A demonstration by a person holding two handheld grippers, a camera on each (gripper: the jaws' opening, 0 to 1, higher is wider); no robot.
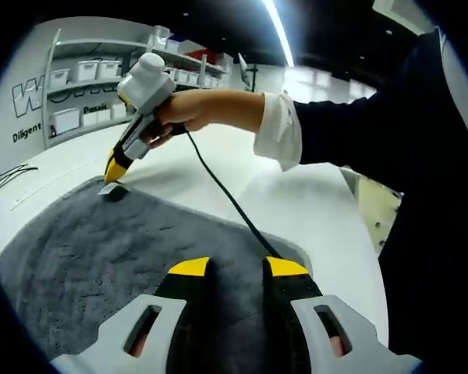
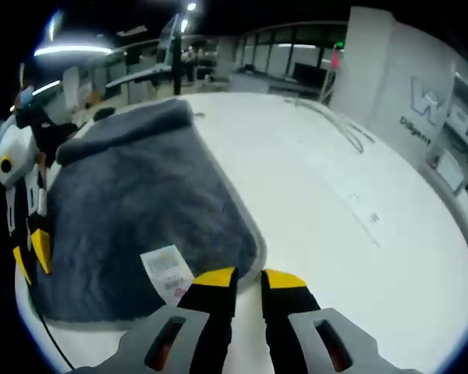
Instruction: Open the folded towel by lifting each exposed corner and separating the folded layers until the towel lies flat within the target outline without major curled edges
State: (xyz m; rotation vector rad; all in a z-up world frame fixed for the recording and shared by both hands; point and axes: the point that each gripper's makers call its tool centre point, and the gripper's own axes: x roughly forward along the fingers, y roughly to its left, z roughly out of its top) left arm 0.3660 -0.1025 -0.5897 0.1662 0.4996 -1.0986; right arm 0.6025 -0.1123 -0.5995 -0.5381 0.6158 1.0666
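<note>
Grey terry towel (image 2: 132,210) lies spread on the white tabletop (image 2: 359,234), its long axis running away from the right claw (image 2: 249,282), whose slightly parted jaws hover empty at the near corner beside the care label (image 2: 168,274). At the opposite edge, the left claw (image 1: 238,269) hangs over the pile, jaws narrowly apart and empty. Shelf bins (image 1: 86,72) behind are too blurred to read.

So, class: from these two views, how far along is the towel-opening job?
Done: not much, as the grey towel looks folded, with a thick doubled ridge along its far end. In hand: the right gripper is at the corner by the white label, and the left gripper sits over the opposite edge; neither visibly grips cloth. Left: lift corners, separate layers, flatten. No outline is discernible on the table.
</note>
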